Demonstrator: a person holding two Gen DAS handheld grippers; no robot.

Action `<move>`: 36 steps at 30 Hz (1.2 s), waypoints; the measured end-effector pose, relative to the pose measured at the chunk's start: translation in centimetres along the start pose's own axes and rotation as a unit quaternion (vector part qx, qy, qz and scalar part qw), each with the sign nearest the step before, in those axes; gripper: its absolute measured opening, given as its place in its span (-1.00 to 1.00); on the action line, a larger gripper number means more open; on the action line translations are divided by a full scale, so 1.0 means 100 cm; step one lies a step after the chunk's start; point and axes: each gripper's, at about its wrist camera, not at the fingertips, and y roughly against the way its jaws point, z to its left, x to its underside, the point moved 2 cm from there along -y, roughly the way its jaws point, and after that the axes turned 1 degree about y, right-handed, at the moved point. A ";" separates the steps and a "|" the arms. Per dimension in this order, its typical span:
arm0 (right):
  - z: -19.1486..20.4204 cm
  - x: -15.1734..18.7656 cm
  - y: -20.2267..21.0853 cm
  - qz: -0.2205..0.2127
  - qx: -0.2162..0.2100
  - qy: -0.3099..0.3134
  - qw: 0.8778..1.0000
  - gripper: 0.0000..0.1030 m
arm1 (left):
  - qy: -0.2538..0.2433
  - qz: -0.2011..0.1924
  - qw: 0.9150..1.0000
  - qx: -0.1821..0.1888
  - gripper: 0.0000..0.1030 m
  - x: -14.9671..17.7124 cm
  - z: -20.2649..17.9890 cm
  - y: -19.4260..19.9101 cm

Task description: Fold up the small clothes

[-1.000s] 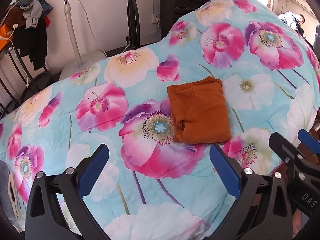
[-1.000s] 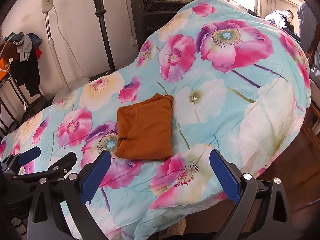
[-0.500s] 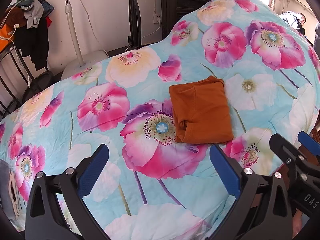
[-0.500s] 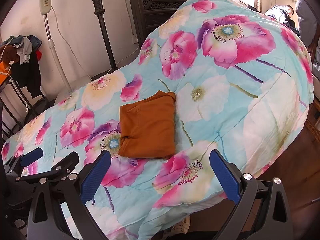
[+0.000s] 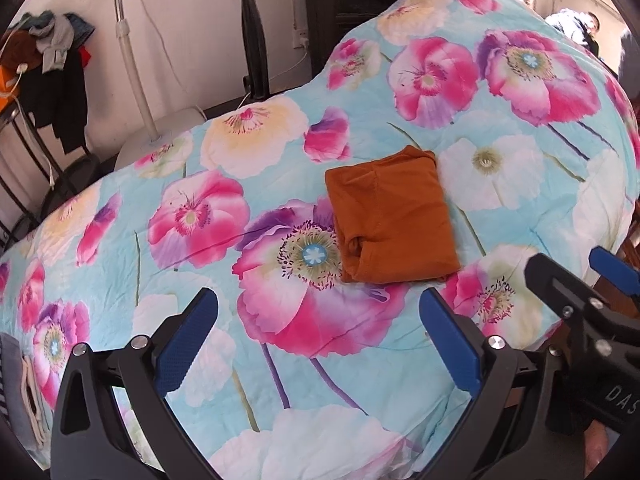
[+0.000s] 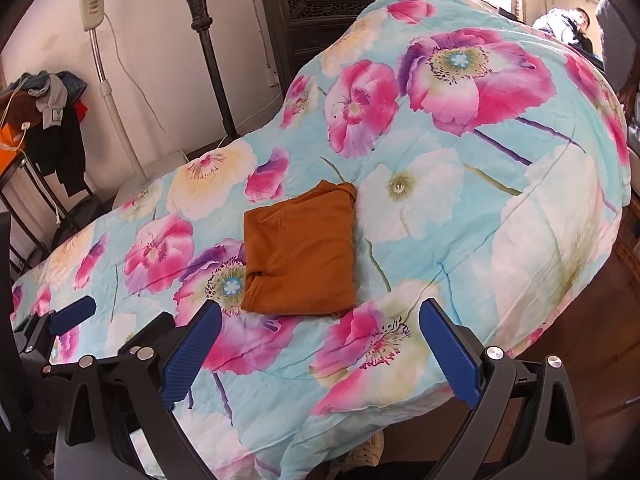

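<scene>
A rust-orange garment lies folded into a neat rectangle on the flowered quilt; the right wrist view shows the same garment near the middle of the quilt. My left gripper hangs open over the quilt, short of the garment, nothing between its blue pads. My right gripper is open too, just in front of the garment's near edge. Each gripper shows in the other's view: the right gripper at the right edge, the left gripper at the left.
The quilt bulges high at the back right. A dark bedpost and a standing fan stand behind the bed. Clothes hang on a rack at far left. A person sits at the top right. Wooden floor lies right of the bed.
Both grippers have drifted slightly, shifting the view a little; the folded garment stays where it was and both grippers remain open.
</scene>
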 end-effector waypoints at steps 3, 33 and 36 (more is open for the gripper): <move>0.001 0.001 0.002 -0.004 0.004 0.001 1.000 0.93 | 0.000 0.001 1.000 0.001 0.91 0.000 -0.001 0.000; -0.001 0.002 0.005 -0.002 0.002 -0.007 1.000 0.93 | 0.024 0.007 1.000 -0.007 0.91 -0.003 0.016 -0.003; -0.001 0.002 0.005 -0.002 0.002 -0.006 1.000 0.93 | 0.023 0.006 1.000 -0.006 0.91 -0.004 0.016 -0.003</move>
